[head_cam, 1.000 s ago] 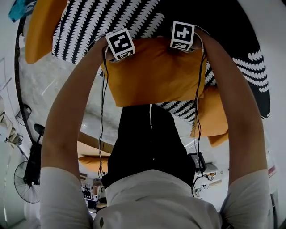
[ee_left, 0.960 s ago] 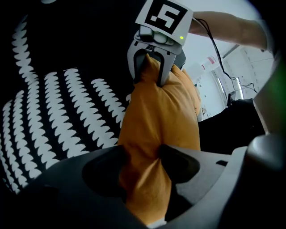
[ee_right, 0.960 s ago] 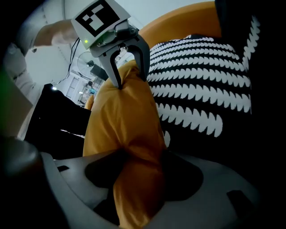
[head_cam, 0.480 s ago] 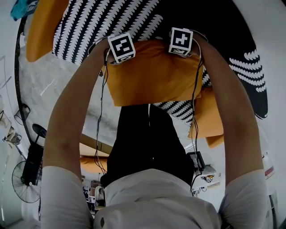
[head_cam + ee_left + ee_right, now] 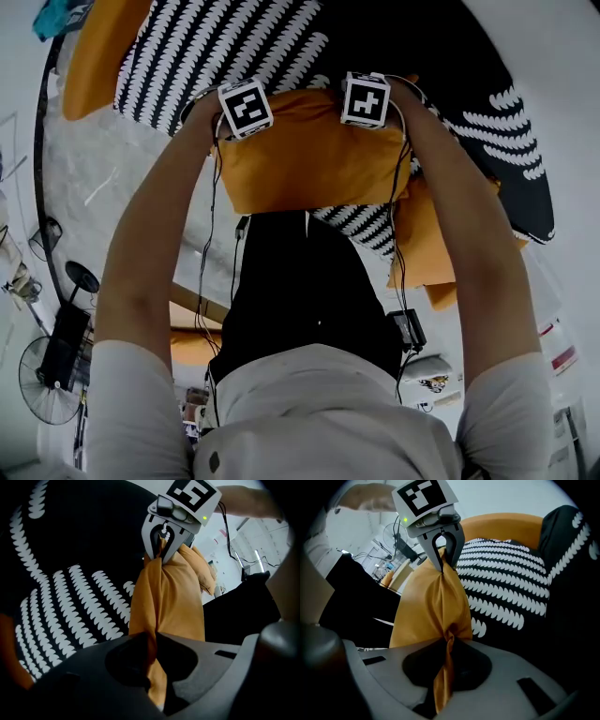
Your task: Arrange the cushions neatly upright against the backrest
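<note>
A: Look toward nine o'clock: pale speckled floor (image 5: 80, 178), brightly lit.
B: Noted. Down at eight o'clock, a black standing fan (image 5: 33, 380); nearer seven, brown wooden furniture (image 5: 183, 319).
A: And at three o'clock, a plain white surface (image 5: 572, 112)?
B: Yes, evenly lit.

The near cushion (image 5: 314, 159) sits mid-frame in the head view, in front of the sofa (image 5: 234, 47), which spreads behind it and out to both sides. The far-left cushion (image 5: 98, 52) lies at the sofa's left end, well apart from the near cushion. The right-hand cushion (image 5: 427, 244) lies just right of the near cushion and closer to the person, against the sofa's near edge. The person's legs (image 5: 300, 291) are below the near cushion. A fan (image 5: 37, 375) stands on the floor (image 5: 112, 187) at lower left
</note>
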`<state>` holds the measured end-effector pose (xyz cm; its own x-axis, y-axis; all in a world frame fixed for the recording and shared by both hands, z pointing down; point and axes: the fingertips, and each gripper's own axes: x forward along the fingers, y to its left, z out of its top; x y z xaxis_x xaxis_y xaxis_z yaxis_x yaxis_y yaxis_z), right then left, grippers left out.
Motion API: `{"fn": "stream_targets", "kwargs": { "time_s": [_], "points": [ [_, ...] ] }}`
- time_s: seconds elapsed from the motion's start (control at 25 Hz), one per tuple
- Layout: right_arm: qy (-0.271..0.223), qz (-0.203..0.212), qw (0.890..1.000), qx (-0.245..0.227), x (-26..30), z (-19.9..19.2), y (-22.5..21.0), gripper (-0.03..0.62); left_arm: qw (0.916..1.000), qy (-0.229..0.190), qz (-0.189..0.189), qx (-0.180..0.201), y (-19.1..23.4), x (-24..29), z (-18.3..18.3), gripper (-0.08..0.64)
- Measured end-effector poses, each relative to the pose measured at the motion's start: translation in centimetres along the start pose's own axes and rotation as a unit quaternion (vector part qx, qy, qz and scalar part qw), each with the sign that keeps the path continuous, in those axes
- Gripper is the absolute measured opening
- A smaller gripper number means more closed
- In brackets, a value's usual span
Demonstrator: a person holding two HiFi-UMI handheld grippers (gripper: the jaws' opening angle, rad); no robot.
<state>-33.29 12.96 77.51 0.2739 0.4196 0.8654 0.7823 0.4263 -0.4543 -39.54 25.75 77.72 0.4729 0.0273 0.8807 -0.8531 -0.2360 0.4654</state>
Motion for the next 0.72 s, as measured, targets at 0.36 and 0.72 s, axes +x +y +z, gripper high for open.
{"fn": "stream_targets", "kwargs": {
  "time_s": [0.36, 0.72],
  "points": [
    [-0.025, -0.03, 0.999, -0.002, -4.2, 0.1, 6.5, 0.035, 0.9992, 0.007, 0.033, -0.022, -6.4, -3.0, -0.3, 0.032],
    [-0.026, -0.067, 0.997, -0.006, -7.3, 0.7, 14.3, 0.032, 0.9955, -0.036, 0.079, -0.037, -13.3, -6.9, -0.2, 0.029]
  ]
}}
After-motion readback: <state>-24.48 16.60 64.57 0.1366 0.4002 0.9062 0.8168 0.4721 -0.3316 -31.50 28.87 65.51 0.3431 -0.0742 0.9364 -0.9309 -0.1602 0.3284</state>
